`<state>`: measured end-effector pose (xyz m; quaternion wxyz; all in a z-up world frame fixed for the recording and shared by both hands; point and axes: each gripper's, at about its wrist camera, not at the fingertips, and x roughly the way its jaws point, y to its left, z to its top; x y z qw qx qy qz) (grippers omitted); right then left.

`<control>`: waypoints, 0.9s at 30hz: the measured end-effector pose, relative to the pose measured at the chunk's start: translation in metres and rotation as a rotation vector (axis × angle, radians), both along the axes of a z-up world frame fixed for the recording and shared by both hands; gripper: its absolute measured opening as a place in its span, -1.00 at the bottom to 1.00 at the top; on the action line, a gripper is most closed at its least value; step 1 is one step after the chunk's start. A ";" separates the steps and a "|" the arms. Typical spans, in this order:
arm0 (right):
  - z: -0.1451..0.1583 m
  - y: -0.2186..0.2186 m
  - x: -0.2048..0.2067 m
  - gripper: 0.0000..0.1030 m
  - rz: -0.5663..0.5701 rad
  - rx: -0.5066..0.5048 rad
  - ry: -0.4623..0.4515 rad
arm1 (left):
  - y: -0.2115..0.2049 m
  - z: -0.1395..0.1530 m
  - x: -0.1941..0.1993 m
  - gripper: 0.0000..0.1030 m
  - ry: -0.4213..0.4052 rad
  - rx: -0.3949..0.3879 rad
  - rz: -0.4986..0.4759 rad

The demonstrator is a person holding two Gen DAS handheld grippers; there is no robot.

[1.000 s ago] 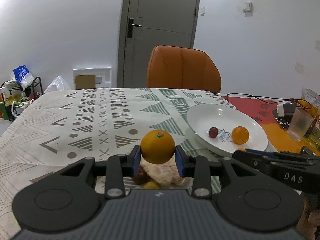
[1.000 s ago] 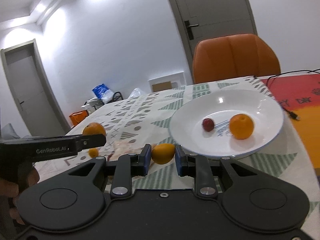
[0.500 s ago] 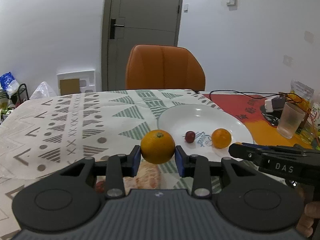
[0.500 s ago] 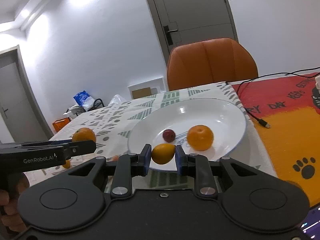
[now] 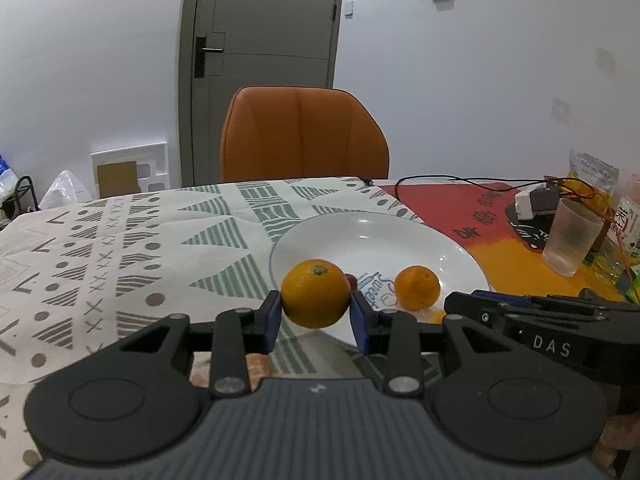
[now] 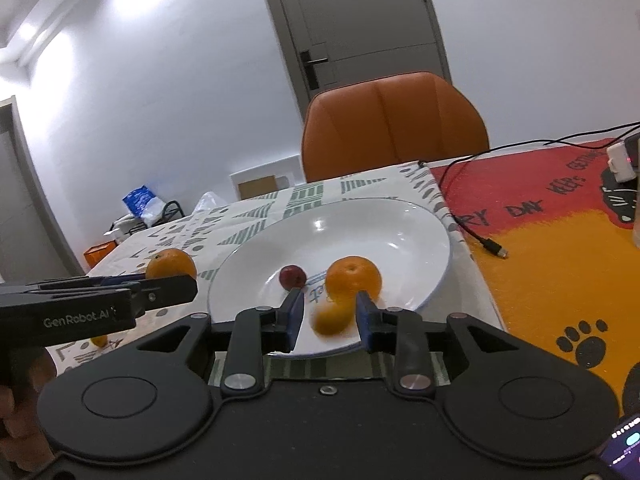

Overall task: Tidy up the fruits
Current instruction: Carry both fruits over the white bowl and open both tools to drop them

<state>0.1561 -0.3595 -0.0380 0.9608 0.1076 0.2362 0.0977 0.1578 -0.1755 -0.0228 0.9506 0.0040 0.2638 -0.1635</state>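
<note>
My left gripper (image 5: 315, 316) is shut on a large orange (image 5: 315, 293) and holds it above the near left rim of the white plate (image 5: 448, 248). In the right wrist view that orange (image 6: 171, 265) shows left of the plate (image 6: 420, 232). My right gripper (image 6: 327, 316) is open over the plate's near edge; a small yellow-orange fruit (image 6: 331, 317), blurred, lies loose between the jaws. On the plate sit an orange (image 6: 353, 277) and a small dark red fruit (image 6: 293, 276); they also show in the left wrist view, orange (image 5: 417, 287), red fruit (image 5: 351, 279).
An orange chair (image 5: 304, 136) stands behind the table. A red and orange mat (image 6: 560, 240) with a black cable (image 6: 476, 236) lies right of the plate. A plastic cup (image 5: 571, 237), a charger and packets stand at the far right. A small fruit (image 6: 100, 340) lies on the patterned cloth.
Both grippers moved toward the plate. My right gripper opened and let go of the small yellow-orange fruit, which drops over the plate. My left gripper still holds the orange.
</note>
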 end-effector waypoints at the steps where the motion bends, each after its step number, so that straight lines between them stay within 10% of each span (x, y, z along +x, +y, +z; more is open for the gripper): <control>1: 0.000 0.000 -0.001 -0.37 0.000 -0.001 -0.002 | -0.002 0.000 0.001 -0.32 0.000 0.001 -0.004; 9: 0.009 -0.001 -0.012 0.55 -0.036 -0.051 -0.048 | -0.018 0.000 0.009 -0.32 0.001 0.003 -0.025; 18: 0.016 -0.004 -0.022 0.99 -0.084 -0.136 -0.086 | -0.028 -0.006 0.016 -0.32 0.016 0.012 -0.032; 27: 0.017 -0.010 -0.033 1.00 -0.117 -0.190 -0.097 | -0.033 -0.006 0.016 -0.27 0.008 0.025 -0.024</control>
